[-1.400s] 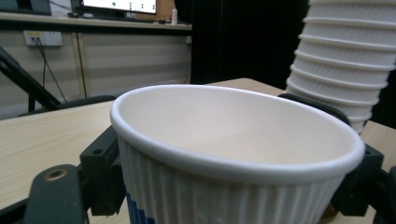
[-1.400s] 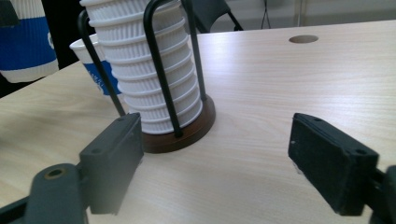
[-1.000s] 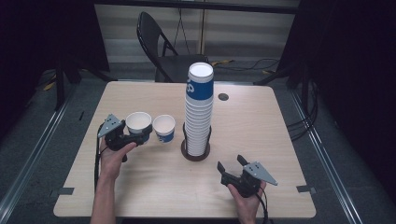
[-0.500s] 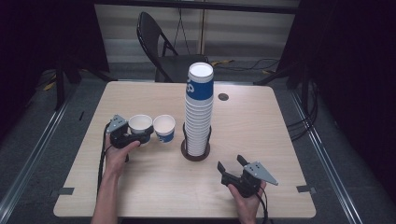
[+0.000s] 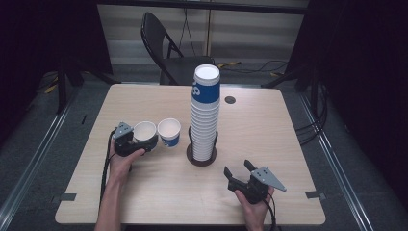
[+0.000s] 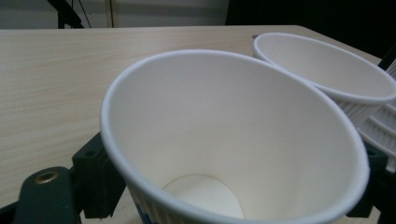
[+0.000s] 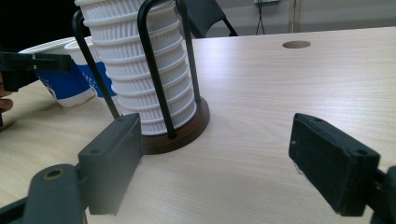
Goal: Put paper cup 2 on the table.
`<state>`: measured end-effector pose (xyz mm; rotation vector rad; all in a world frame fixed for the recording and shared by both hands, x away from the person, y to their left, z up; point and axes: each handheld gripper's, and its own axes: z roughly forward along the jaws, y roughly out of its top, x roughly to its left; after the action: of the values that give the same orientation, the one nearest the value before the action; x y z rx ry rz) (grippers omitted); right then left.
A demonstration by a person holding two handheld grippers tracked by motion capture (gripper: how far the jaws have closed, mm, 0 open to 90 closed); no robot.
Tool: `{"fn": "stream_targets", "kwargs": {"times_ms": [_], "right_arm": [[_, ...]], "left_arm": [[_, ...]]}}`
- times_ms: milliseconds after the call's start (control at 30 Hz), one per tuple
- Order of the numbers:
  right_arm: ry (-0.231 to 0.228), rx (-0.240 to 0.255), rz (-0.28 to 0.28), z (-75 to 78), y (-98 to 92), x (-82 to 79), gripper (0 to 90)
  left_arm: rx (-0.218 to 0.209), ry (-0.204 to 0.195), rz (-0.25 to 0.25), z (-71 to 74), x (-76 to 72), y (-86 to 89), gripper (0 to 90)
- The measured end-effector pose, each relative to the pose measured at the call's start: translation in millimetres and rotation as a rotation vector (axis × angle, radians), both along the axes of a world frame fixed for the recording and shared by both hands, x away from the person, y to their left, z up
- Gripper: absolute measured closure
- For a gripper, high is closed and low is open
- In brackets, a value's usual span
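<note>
My left gripper (image 5: 143, 142) holds an empty white-and-blue paper cup (image 5: 145, 131) that stands on the table at the left. The cup (image 6: 233, 116) sits between the two pads, which lie against its wall; the jaws have just been opening a little. A second paper cup (image 5: 169, 131) stands right beside it, rims nearly touching. In the middle rises a tall stack of cups (image 5: 206, 110) in a wire holder with a brown base (image 5: 201, 159). Near the front edge my right gripper (image 5: 237, 168) is open and bare, pointing at the holder (image 7: 173, 130).
The wooden table (image 5: 269, 144) has a round cable hole (image 5: 230, 100) at the back right. A black folding chair (image 5: 168, 53) stands behind the table. Dark curtains and floor cables surround it.
My left gripper has come down with the cup, which now rests on the table beside the second cup. The right gripper has not moved.
</note>
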<state>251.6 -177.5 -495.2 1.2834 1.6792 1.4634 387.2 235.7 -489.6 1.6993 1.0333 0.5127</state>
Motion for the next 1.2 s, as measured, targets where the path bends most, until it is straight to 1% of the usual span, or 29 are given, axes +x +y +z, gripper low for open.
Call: {"fn": "stream_targets", "kwargs": {"times_ms": [100,167,233,267,300,333,367,400,500,600,633,667,700,733,767,800,833,867,900,933,967,1033,1067,1133,1200], "right_arm": [[-0.003,0.004,0.000,-0.1,-0.2,0.1,17.2],[-0.002,0.002,0.003,-0.1,-0.6,-0.1,17.2],[-0.002,0.003,0.004,-0.1,-0.4,-0.2,17.2],[-0.003,0.002,0.003,-0.2,-0.3,-0.1,17.3],[-0.003,0.003,0.002,-0.2,-0.1,-0.1,17.2],[0.000,0.005,0.002,-0.1,-0.1,0.0,17.2],[0.000,0.006,0.000,-0.1,-0.2,0.1,17.3],[0.001,0.007,-0.001,-0.1,-0.3,0.2,17.3],[0.003,0.005,-0.001,-0.2,-0.4,0.3,17.3],[0.003,0.006,-0.002,-0.1,-0.1,0.3,17.3],[0.003,0.006,-0.003,-0.1,-0.2,0.3,17.3],[0.002,0.005,-0.002,-0.2,-0.5,0.3,17.3],[0.002,0.006,-0.002,-0.2,-0.5,0.2,17.3],[0.004,0.006,-0.001,-0.1,-0.7,0.1,17.3],[0.003,0.007,-0.002,-0.1,-0.7,0.1,17.3],[0.004,0.006,-0.001,-0.1,-0.8,0.2,17.3],[0.004,0.006,-0.002,-0.1,-0.8,0.2,17.3],[0.004,0.007,-0.001,-0.1,-0.8,0.2,17.3],[0.004,0.006,-0.002,-0.1,-0.7,0.1,17.3],[0.002,0.005,-0.002,-0.2,-0.5,0.2,17.3],[0.001,0.007,-0.004,-0.1,-0.3,0.1,17.3],[0.000,0.006,-0.005,-0.2,-0.3,0.1,17.3],[0.000,0.006,-0.007,-0.1,-0.2,0.1,17.3],[-0.001,0.004,-0.006,-0.1,0.1,-0.3,17.3],[-0.003,0.006,-0.006,-0.1,0.3,-1.6,17.4]], "left_arm": [[0.018,0.019,0.012,-1.1,-2.4,-0.5,15.6],[0.028,0.026,0.006,-2.8,-4.2,-0.3,15.5],[0.105,0.038,0.018,-3.7,-5.8,-1.4,15.6],[0.096,0.040,0.017,-4.2,-7.2,-1.0,15.6],[0.076,0.045,0.018,-4.6,-8.5,0.2,15.7],[0.076,0.039,0.027,-4.5,-10.2,1.1,15.7],[0.075,0.029,0.024,-4.4,-12.2,1.6,15.7],[0.066,0.025,0.020,-4.8,-14.0,1.5,15.6],[0.061,0.019,0.034,-4.6,-19.2,4.1,15.7],[0.059,0.001,0.032,-3.1,-23.9,7.2,15.7],[0.048,-0.010,0.036,-3.0,-26.7,9.1,15.7],[0.046,-0.017,0.041,-2.9,-28.6,10.9,15.6],[0.038,-0.016,0.053,-2.9,-31.3,12.7,15.6],[0.037,-0.014,0.060,-2.9,-34.2,14.7,15.6],[0.033,-0.019,0.069,-2.9,-37.4,16.2,15.6],[0.034,-0.027,0.067,-2.5,-41.7,18.0,15.6],[0.040,-0.033,0.058,-2.3,-44.4,18.6,15.6],[0.056,-0.040,0.054,-1.2,-48.0,19.6,15.6],[0.060,-0.047,0.065,0.4,-53.2,20.7,15.6],[0.055,-0.048,0.065,1.5,-56.7,21.2,15.5],[0.046,-0.056,0.059,2.0,-61.5,20.9,15.5],[0.055,-0.064,0.038,3.6,-69.0,16.7,15.5],[0.052,-0.083,0.034,4.4,-72.9,14.2,15.5],[0.040,-0.088,0.023,5.8,-78.7,9.8,15.5],[0.014,-0.092,0.021,6.4,-84.6,5.0,15.5]]}}
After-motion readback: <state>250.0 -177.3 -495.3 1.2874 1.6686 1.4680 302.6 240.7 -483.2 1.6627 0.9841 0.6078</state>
